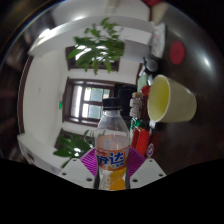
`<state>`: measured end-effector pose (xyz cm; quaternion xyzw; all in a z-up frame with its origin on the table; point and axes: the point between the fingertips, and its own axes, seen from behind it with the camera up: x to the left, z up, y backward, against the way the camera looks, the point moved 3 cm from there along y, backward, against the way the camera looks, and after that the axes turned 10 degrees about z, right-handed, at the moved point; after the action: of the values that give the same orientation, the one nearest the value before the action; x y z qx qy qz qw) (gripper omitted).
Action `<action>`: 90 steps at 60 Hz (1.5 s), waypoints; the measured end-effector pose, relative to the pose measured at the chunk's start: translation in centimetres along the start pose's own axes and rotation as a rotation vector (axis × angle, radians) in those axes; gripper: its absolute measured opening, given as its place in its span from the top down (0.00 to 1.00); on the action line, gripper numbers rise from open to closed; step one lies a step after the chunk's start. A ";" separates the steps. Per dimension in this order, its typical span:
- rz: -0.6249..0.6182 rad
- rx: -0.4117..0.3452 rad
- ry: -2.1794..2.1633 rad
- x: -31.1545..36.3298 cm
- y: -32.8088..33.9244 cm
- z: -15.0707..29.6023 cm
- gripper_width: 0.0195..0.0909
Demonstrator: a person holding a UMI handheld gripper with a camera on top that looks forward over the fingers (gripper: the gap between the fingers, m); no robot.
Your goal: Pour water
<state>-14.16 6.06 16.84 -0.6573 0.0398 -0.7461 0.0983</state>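
Observation:
A clear plastic bottle (112, 150) with an orange drink in its lower part, a blue label and a white cap stands between my fingers. My gripper (113, 162) is shut on it, with a purple pad (89, 160) pressing on each side of the label. Beyond the bottle's cap and to its right is a pale yellow cup (171, 100); its open mouth faces the bottle's neck. The whole room looks turned on its side in this view, so the bottle is held tilted. No liquid shows at the bottle's mouth.
A red can (139, 129) and a dark bottle (137, 104) stand close behind the held bottle, under the cup. Green plants (98, 48) and a window (88, 97) lie farther off. A dark round object (178, 52) sits beyond the cup.

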 end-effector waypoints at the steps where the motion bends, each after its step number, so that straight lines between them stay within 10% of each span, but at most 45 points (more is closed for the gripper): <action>1: 0.005 -0.011 -0.036 0.0 -0.2 0.2 0.80; 25: 0.065 -0.251 -0.629 -1.1 -1.8 4.5 0.76; 40: 0.044 -0.195 -0.535 -0.9 -1.7 4.0 0.76; 59: 0.008 0.106 0.435 8.9 -3.2 4.1 0.76; 90: -0.497 -0.008 1.481 8.9 -2.4 24.8 0.76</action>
<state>9.09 8.37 29.19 0.0219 -0.0508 -0.9905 -0.1262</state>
